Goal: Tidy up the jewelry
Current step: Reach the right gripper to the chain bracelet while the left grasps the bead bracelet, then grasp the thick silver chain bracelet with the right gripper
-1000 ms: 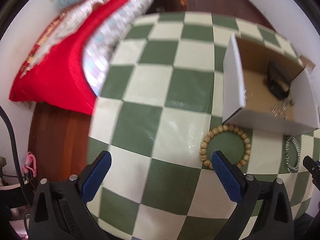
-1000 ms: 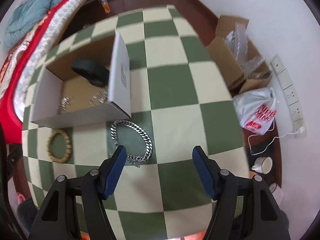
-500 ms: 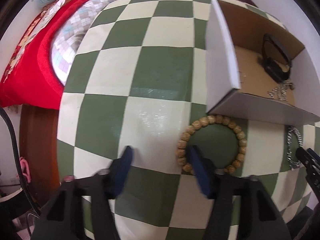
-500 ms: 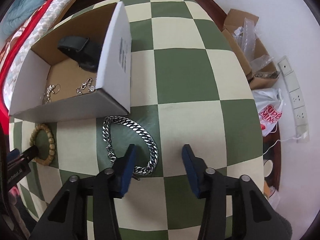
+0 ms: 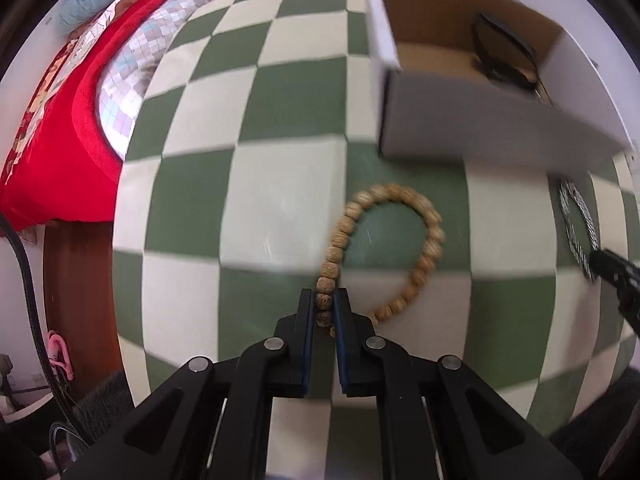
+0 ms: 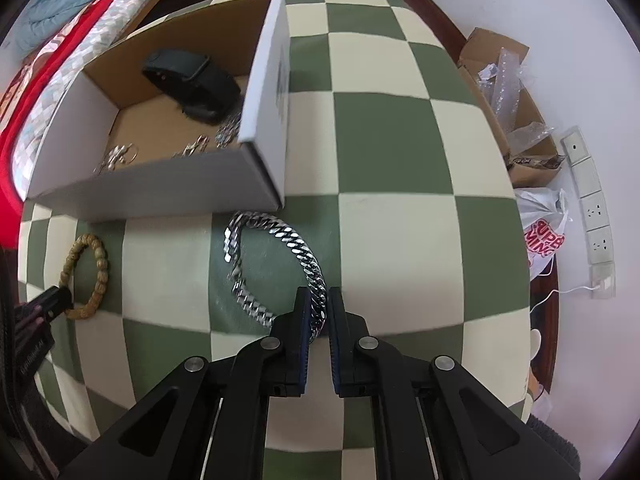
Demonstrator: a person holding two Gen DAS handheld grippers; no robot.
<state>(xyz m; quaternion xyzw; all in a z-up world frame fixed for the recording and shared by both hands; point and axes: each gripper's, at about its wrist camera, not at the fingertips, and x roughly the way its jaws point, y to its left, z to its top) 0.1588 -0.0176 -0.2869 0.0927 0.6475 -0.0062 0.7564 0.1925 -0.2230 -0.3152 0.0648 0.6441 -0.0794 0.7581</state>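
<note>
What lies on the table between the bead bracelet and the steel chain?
Only bare checkered tablecloth separates the bead bracelet from the steel chain; the right wrist view shows it.

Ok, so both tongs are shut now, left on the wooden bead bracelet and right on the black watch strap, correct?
Not quite. The right tongs are shut on the silver curb-chain bracelet, as the right wrist view shows; the black watch strap lies inside the white cardboard box. The left tongs do grip the wooden bead bracelet.
</note>
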